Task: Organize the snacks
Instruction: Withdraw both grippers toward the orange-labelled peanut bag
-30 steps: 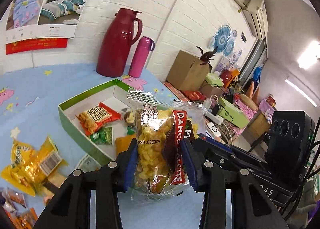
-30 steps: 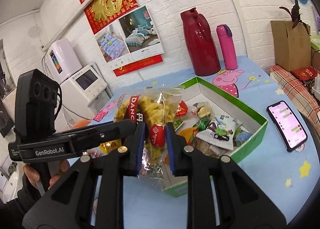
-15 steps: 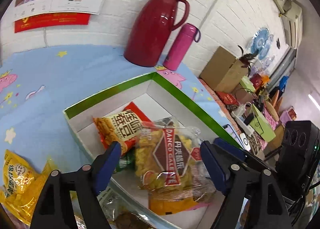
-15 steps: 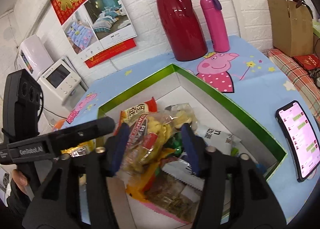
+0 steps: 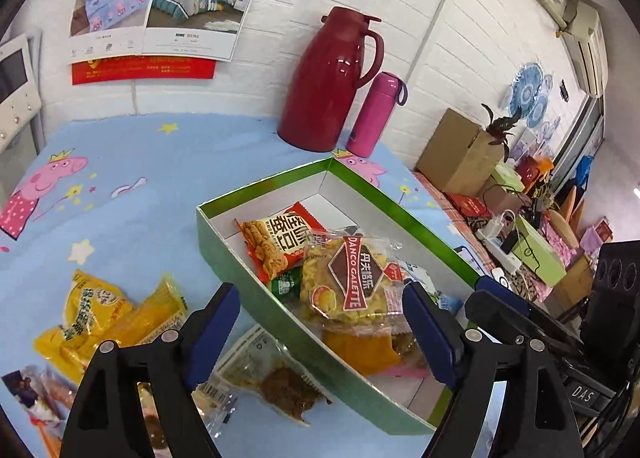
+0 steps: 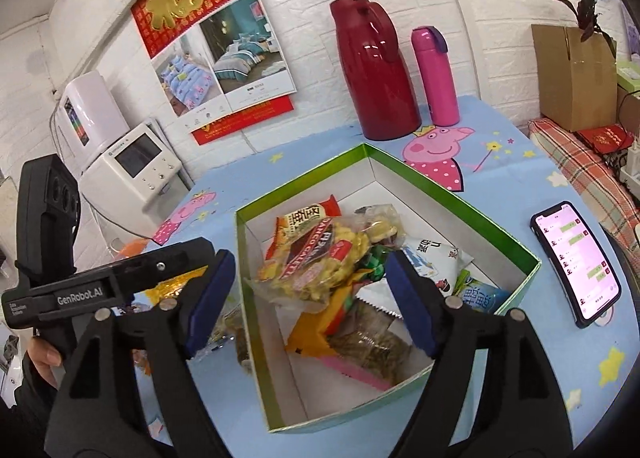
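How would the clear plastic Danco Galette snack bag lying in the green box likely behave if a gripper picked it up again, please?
The clear plastic Danco Galette snack bag looks crinkled and loosely filled, so it would probably flop and sag. Its glossy film may slip between the pads. The yellow pieces inside seem brittle, so a hard squeeze could crush them.

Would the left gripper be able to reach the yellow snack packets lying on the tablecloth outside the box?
Probably yes. The left gripper is open and holds nothing, and the yellow snack packets lie uncovered on the tablecloth, just left of its fingers, outside the green box wall.
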Available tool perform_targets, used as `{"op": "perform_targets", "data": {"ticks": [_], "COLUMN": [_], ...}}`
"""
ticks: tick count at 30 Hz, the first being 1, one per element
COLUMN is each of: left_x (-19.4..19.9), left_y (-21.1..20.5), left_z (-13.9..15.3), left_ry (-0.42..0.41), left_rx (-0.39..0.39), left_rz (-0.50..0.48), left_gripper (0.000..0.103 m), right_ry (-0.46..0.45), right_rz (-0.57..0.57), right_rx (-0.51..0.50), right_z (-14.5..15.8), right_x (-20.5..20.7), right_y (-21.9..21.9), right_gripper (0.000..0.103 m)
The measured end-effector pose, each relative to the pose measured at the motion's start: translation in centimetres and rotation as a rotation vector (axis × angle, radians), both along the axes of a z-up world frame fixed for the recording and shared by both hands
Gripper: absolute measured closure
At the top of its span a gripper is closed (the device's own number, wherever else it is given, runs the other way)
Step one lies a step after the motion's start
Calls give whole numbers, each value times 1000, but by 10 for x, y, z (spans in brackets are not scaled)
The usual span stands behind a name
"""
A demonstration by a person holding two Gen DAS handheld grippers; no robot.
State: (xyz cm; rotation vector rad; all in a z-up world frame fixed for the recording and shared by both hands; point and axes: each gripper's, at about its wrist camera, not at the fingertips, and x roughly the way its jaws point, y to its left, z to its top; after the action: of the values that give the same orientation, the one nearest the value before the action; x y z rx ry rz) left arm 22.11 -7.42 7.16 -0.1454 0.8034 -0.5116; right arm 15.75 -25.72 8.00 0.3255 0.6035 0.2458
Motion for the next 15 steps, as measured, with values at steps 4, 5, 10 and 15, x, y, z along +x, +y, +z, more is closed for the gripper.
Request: {"op": "perform_targets", "data": {"ticks": [4,5,10,15], "left_x": [-31,-37,-65,-85], "left_y": [20,27,82,146], "left_z": [13,15,22,17], "left_ry": [-14,-15,-20,-22], "left_rx": [-12,-13,3,47], "left_rz": [6,10,80,197], "left_gripper": [18,18,18,18], "right_ry": [-17,-19,-15,29], "right_rz": [31,47,134,257], "right_rx": [-6,-8,-48,-74], "right_z": [10,13,15,2], "right_x": [-21,-26,-46,-49], "right_y": [16,21,55,101], "right_gripper": [23,22,22,22]}}
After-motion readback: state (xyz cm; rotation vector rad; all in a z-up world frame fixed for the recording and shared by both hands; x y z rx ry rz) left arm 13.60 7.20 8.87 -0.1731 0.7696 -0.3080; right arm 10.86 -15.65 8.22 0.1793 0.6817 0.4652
